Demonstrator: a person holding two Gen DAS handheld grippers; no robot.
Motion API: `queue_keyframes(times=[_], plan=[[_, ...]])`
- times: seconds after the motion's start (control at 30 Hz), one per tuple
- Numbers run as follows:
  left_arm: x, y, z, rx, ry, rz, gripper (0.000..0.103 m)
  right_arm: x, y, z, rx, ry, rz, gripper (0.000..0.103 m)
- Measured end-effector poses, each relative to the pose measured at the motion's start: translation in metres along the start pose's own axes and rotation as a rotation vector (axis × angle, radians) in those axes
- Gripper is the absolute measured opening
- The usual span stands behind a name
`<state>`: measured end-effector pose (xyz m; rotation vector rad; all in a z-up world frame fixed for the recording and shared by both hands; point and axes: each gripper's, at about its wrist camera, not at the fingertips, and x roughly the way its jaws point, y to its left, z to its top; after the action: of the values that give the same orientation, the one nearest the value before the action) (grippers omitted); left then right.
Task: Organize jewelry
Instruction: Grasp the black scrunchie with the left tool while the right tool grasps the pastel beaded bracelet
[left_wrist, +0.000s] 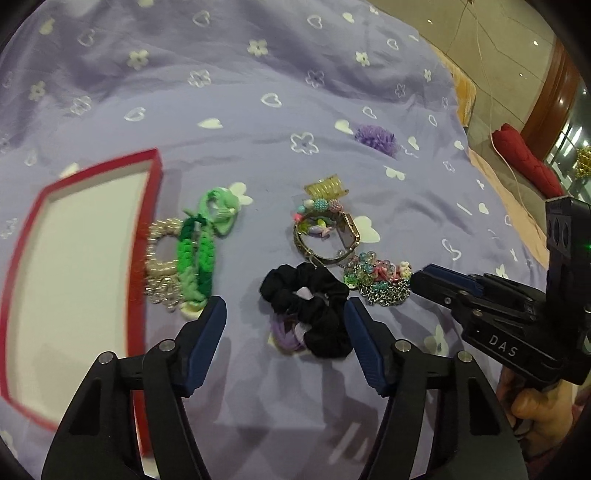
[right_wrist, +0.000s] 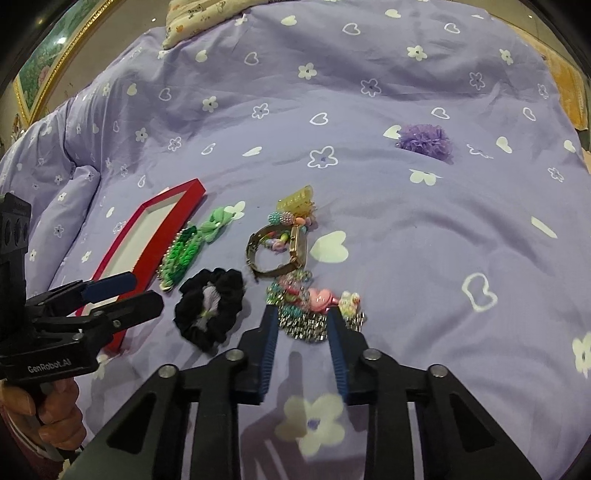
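Jewelry lies on a lilac bedspread. A black scrunchie (left_wrist: 306, 299) (right_wrist: 210, 306) sits between the fingers of my left gripper (left_wrist: 284, 314) (right_wrist: 146, 291), which stands open: the left pad is clear of it. My right gripper (right_wrist: 301, 317) (left_wrist: 417, 280) has its pads against both sides of a bunch of silver chain and coloured beads (right_wrist: 303, 325) (left_wrist: 384, 291) that rests on the bed. Behind are a gold watch (left_wrist: 325, 240) (right_wrist: 273, 251) with bead charms and a yellow claw clip (left_wrist: 327, 186) (right_wrist: 297, 201). A green braided bracelet (left_wrist: 192, 254) (right_wrist: 181, 253) and a pearl bracelet (left_wrist: 159, 258) lie beside the red tray (left_wrist: 99, 166) (right_wrist: 177, 218).
The red tray has a white floor with nothing in it. A purple pompom flower (left_wrist: 376, 136) (right_wrist: 424, 142) lies apart at the far right. A red cushion (left_wrist: 524, 158) sits off the bed's right edge. A person's hand (left_wrist: 535, 406) (right_wrist: 55, 413) grips each handle.
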<state>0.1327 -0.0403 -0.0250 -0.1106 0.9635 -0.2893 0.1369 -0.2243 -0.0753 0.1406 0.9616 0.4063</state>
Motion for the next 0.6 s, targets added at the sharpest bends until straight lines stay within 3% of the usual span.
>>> queue_keyframes(times=[0.1,0.2,0.27,0.37,0.43,0.6], plan=[[0.012,0.002,0.004,-0.007,0.025,-0.023,0.065,0.011,0.002,0.007,-0.014,0.02,0.007,0.023],[0.021,0.002,0.006,-0.004,0.046,-0.047,0.057,0.021,0.007,0.011,-0.04,0.04,0.008,0.023],[0.026,0.001,0.005,0.009,0.06,-0.061,0.038,0.03,0.009,0.012,-0.056,0.063,0.0,0.023],[0.03,-0.001,0.002,0.033,0.071,-0.066,0.019,0.037,0.01,0.012,-0.075,0.07,-0.019,0.018],[0.027,0.0,0.0,0.037,0.064,-0.076,0.015,0.036,0.009,0.013,-0.081,0.066,-0.028,0.009],[0.012,0.001,-0.005,0.049,0.034,-0.086,0.011,0.028,0.009,0.012,-0.071,0.038,-0.009,0.007]])
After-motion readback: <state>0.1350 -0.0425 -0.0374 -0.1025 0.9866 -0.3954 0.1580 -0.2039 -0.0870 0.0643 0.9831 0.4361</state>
